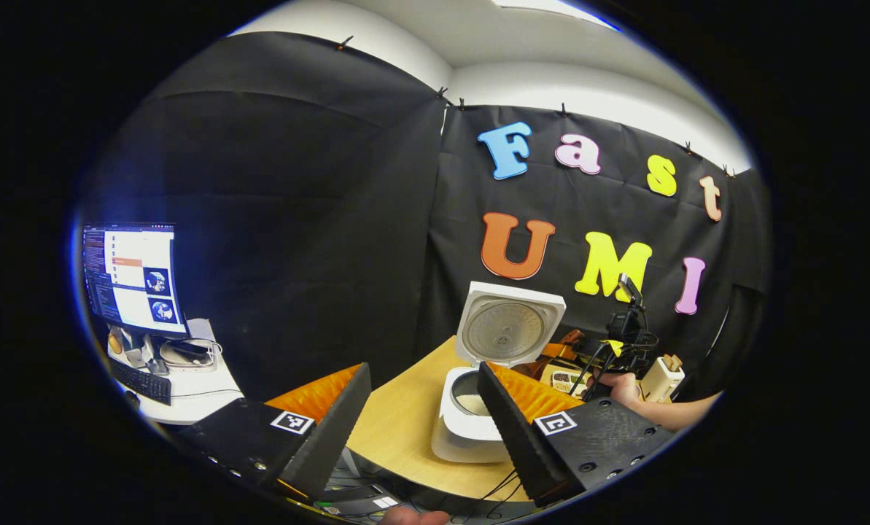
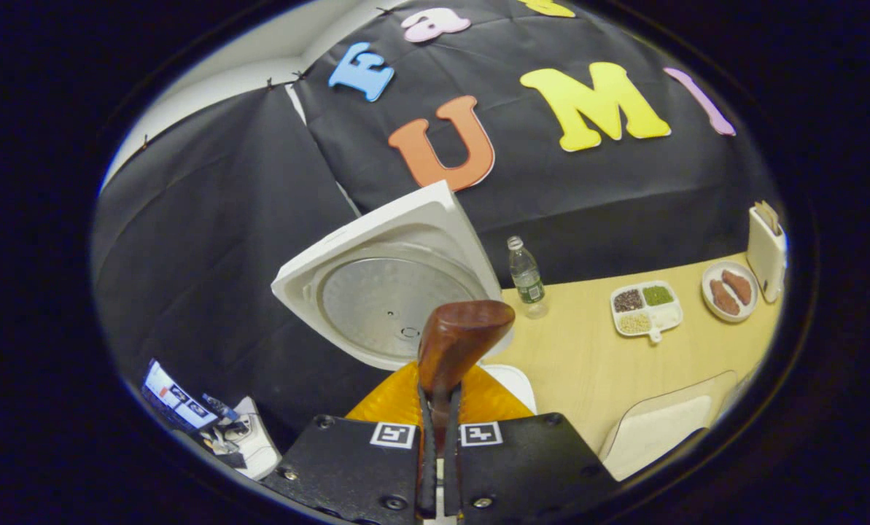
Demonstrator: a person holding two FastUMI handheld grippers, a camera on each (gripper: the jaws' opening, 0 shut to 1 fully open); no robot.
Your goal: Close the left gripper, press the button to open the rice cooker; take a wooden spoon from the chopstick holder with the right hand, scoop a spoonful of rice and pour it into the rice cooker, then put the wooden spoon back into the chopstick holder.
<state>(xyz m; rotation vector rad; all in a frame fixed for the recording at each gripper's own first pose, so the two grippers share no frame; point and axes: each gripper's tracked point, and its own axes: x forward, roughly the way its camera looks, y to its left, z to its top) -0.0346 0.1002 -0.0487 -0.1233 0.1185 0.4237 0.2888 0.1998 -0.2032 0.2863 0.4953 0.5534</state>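
Bottle (image 2: 526, 275) label (print unreadable)

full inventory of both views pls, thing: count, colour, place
rice cooker: 1, white, on the table, lid raised, pale contents in the pot
wooden spoon: 1, brown, clamped in the right claw
water bottle: 1, clear, behind the cooker
divided tray: 1, white, with dark, green and pale grains
plate: 1, white, two brown pieces on it
chopstick holder: 1, cream, table's far end
table: 1, light wood
monitor: 1, lit, on a side desk
keyboard: 1, black, same desk
left claw: open, holding nothing
right claw: shut on the spoon
hand: 1, holding the far claw
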